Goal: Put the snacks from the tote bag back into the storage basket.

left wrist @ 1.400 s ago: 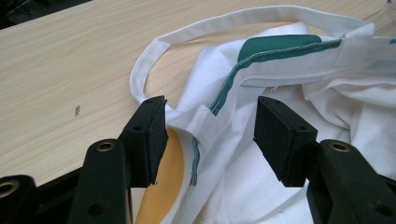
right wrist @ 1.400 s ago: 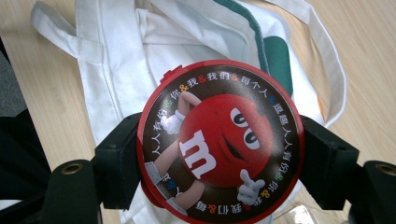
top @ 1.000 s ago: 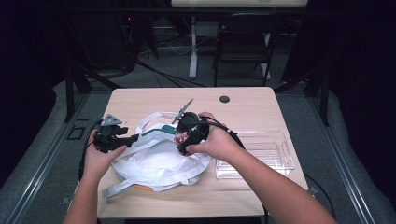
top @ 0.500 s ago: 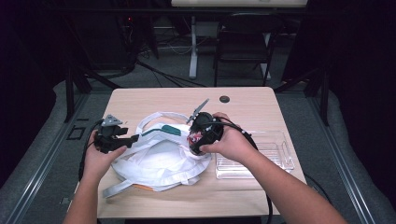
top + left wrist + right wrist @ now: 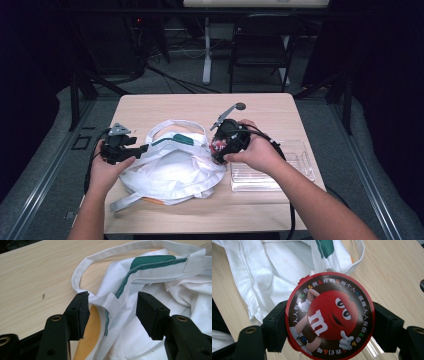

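Evidently, the right gripper (image 5: 223,146) had moved rightward over the last second, from above the middle of the white cloth bag (image 5: 172,167) to a position at its right edge, close to the clear plastic tray (image 5: 295,165) on the right side of the counter (image 5: 165,107). This displacement suggested that the round red tin (image 5: 329,316) had been carried off the bag, so either it had just been taken out or it was being lined up for insertion; the pictures did not settle which. The left gripper (image 5: 134,150) had remained at the bag's left edge throughout. In the right gripper view, the right gripper was clamped on the tin, one jaw on each side of its rim, with the printed lid facing the camera and the bag lying on the counter beyond. In the left gripper view, the left gripper (image 5: 112,312) stood spread wide, its jaws straddling the bag's green-trimmed hem (image 5: 111,303) where the handle loop (image 5: 120,251) joined it; neither pad was seen pressing the fabric, so the hem was bracketed rather than pinched. A small dark disc (image 5: 240,106) lay on the far part of the counter, well apart from the bag.
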The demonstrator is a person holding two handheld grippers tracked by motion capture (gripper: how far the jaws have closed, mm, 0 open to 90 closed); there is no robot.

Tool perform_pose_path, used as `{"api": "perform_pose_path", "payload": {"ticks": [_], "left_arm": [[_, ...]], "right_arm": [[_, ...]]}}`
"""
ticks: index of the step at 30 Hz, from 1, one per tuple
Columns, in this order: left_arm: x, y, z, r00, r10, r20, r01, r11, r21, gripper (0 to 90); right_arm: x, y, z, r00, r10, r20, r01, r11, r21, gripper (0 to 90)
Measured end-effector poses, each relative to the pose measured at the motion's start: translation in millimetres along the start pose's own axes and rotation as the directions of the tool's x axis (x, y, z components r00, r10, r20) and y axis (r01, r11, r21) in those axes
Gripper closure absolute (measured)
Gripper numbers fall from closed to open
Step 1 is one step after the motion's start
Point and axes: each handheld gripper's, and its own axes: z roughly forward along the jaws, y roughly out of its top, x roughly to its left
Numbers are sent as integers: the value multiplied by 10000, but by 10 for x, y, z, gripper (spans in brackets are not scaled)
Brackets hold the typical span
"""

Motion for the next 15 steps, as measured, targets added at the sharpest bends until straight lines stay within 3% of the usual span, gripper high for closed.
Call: {"api": "perform_pose_path", "payload": {"ticks": [15], "left_arm": [[5,-10,6,10000,-57,-13,57,10000,-16,441]], "right_arm": [[-207,-207,-54,9996,108,261,-115,9995,278,252]]}}
